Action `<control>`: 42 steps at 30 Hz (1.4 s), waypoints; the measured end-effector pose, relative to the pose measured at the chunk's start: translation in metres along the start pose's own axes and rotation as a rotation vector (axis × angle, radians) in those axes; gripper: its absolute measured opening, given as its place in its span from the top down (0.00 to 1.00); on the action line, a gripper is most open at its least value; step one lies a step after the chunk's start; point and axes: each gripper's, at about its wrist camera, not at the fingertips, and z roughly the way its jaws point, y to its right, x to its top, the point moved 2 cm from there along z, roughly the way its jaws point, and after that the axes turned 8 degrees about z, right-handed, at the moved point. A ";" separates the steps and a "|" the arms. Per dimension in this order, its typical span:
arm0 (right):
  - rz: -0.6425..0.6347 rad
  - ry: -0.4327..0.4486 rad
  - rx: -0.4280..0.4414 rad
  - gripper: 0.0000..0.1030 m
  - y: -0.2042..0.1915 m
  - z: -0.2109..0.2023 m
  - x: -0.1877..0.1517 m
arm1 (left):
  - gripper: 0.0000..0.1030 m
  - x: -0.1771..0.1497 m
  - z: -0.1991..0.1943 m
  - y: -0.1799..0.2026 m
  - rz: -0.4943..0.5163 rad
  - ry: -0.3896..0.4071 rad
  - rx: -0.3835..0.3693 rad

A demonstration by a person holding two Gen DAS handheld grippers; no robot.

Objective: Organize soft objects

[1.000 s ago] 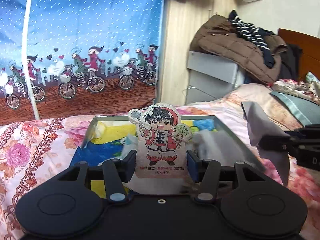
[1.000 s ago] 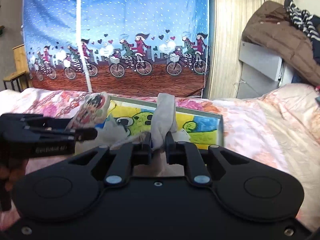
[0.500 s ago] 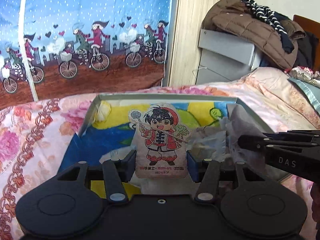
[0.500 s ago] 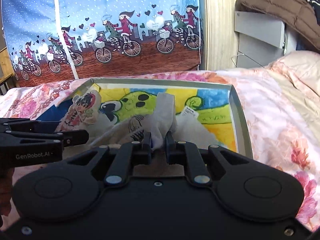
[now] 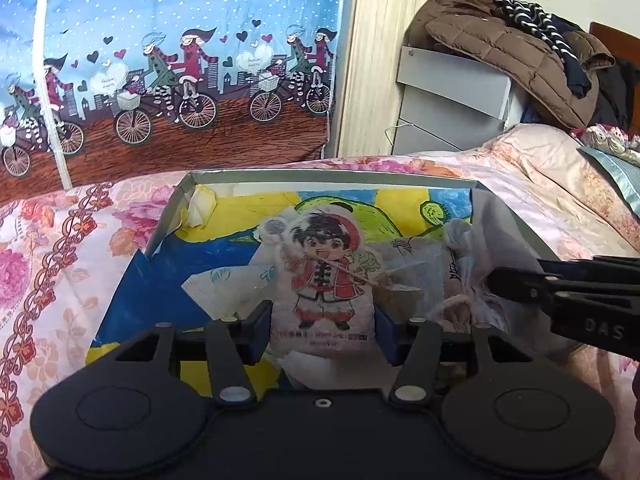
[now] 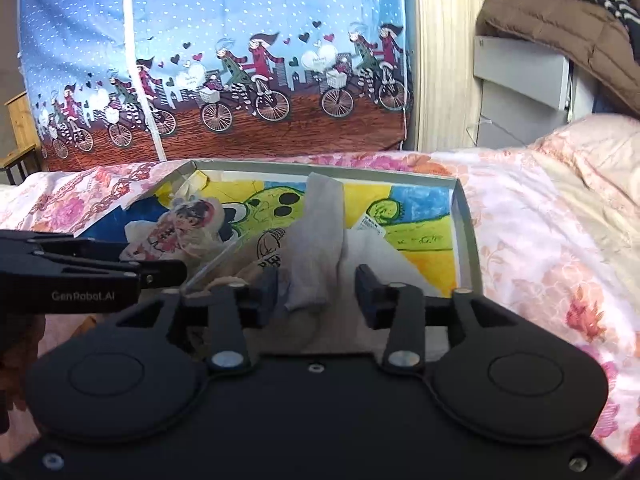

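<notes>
A: Grey sock (image 6: pixel 316 240) first: it lies in the shallow tray (image 6: pixel 466 236) on the floral bedspread (image 6: pixel 552 248), draped over a pale heap. The right gripper (image 6: pixel 316 286) has just been opening; its jaws stand apart with the sock's lower end loose between them, no pad pressing.

B: And the cartoon-figure plush (image 5: pixel 324 280)?

A: Between the left gripper (image 5: pixel 322 330) jaws, low in the tray. They have widened a little; I can't tell whether they press on it.

B: Handling?

A: I'd judge both light, limp, not fragile. Pinch the sock mid-length, the plush by its lower edge.

B: Count?

A: One sock, one plush, one tray, two grippers. Farther back, a bicycle-print curtain (image 5: pixel 180 60) and one brown jacket (image 5: pixel 500 48).
</notes>
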 end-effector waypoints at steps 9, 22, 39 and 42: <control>-0.022 0.028 -0.021 0.38 0.002 -0.029 0.006 | 0.31 -0.004 -0.023 0.001 -0.004 0.048 0.031; -0.010 0.124 -0.044 0.01 -0.003 -0.103 0.021 | 0.07 -0.010 -0.100 0.002 -0.043 0.174 0.191; -0.004 0.145 -0.067 0.00 -0.012 -0.201 -0.018 | 0.01 -0.044 -0.196 0.002 -0.058 0.179 0.218; -0.007 0.127 -0.072 0.00 -0.011 -0.211 -0.030 | 0.01 -0.051 -0.202 0.003 -0.063 0.155 0.205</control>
